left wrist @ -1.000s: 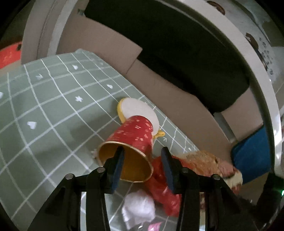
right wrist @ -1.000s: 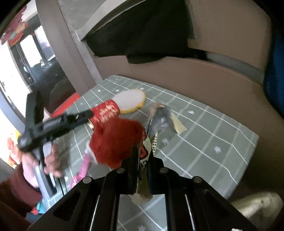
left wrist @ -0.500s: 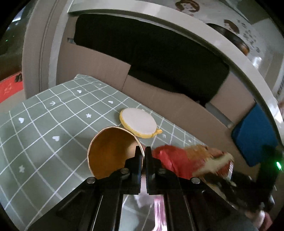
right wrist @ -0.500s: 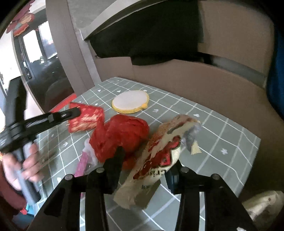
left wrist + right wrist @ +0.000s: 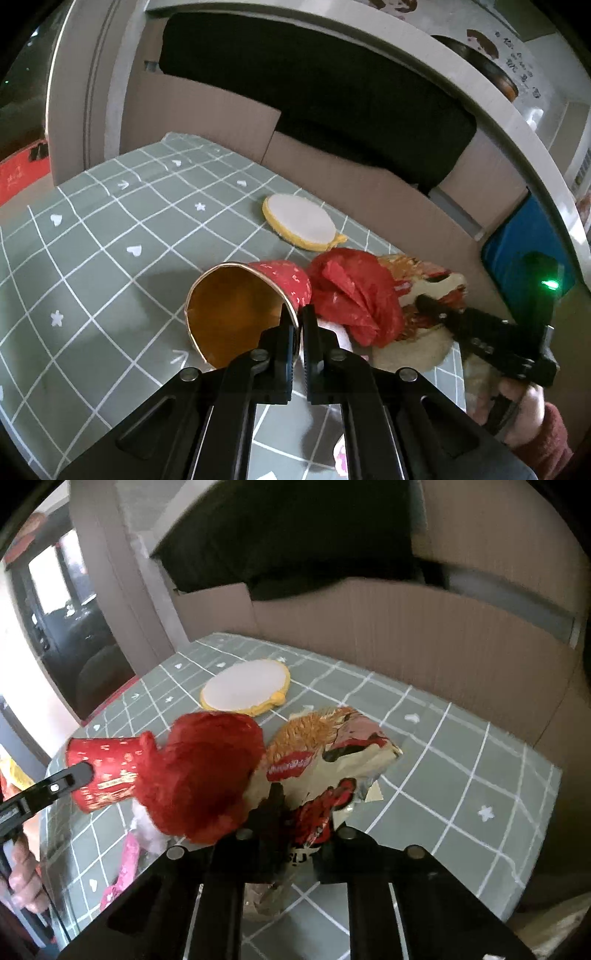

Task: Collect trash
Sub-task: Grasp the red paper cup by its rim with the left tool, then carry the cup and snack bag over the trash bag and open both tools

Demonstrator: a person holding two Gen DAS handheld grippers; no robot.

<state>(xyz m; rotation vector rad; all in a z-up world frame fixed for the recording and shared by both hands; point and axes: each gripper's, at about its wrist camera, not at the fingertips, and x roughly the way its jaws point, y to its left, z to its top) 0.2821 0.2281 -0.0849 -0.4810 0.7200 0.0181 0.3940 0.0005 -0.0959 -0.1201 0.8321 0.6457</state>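
Blur smears the right-wrist view, and the right tongs (image 5: 291,812) are half buried in the snack bag (image 5: 332,760) they have just closed on, where a second ago they pinched red plastic (image 5: 207,775). The left tongs (image 5: 298,317), earlier apart, clamp the rim of the red cup (image 5: 236,306) above the counter (image 5: 110,229).

Looks like a lived-in room at home, or maybe a small eatery corner, hard to say which. There's a table under a sage-green cloth with a white grid and little hearts and stars (image 5: 110,236), flattened brown cardboard sheets (image 5: 424,635) propped along the wall behind it, and a round white pad with a yellow rim (image 5: 301,221) lying on the cloth. A grey pillar (image 5: 85,92) stands at the table's corner, and a bright doorway or window (image 5: 55,576) shows off to the side.
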